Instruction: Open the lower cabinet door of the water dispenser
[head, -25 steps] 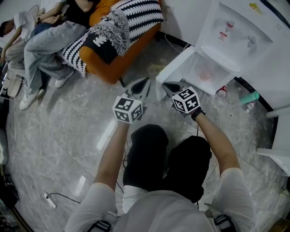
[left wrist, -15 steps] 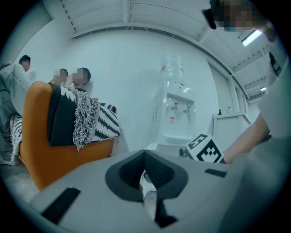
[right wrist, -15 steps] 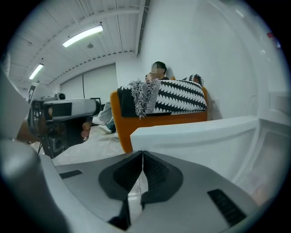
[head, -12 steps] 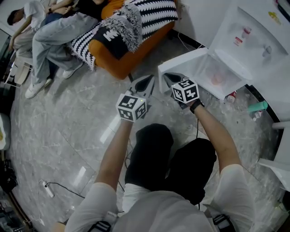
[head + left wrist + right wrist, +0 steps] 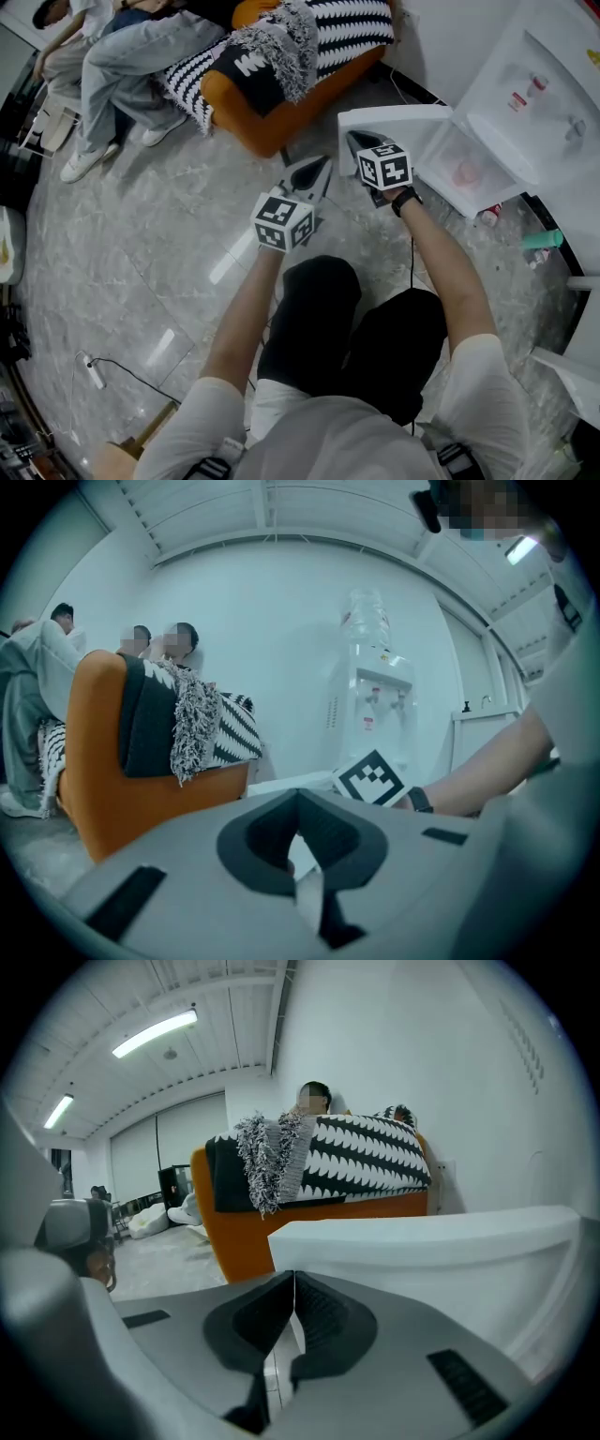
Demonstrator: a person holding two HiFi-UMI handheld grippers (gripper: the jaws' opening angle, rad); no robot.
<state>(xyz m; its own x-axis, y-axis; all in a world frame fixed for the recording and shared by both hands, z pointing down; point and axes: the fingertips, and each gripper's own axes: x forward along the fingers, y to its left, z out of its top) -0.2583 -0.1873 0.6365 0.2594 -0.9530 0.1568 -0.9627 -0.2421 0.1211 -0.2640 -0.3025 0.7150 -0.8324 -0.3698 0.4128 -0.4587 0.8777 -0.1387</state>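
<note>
Hovering right gripper (image 5: 356,142), jaws clenched on nothing, tips right at free edge of lower cabinet door (image 5: 398,119). Door standing swung open, sticking out from water dispenser (image 5: 553,89). Hanging left gripper (image 5: 317,172) near, likewise clenched, empty, clear of door.

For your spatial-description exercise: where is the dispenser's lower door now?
In the head view the door stands swung open at upper right, between the sofa and the dispenser, just ahead of the right tongs.
</note>
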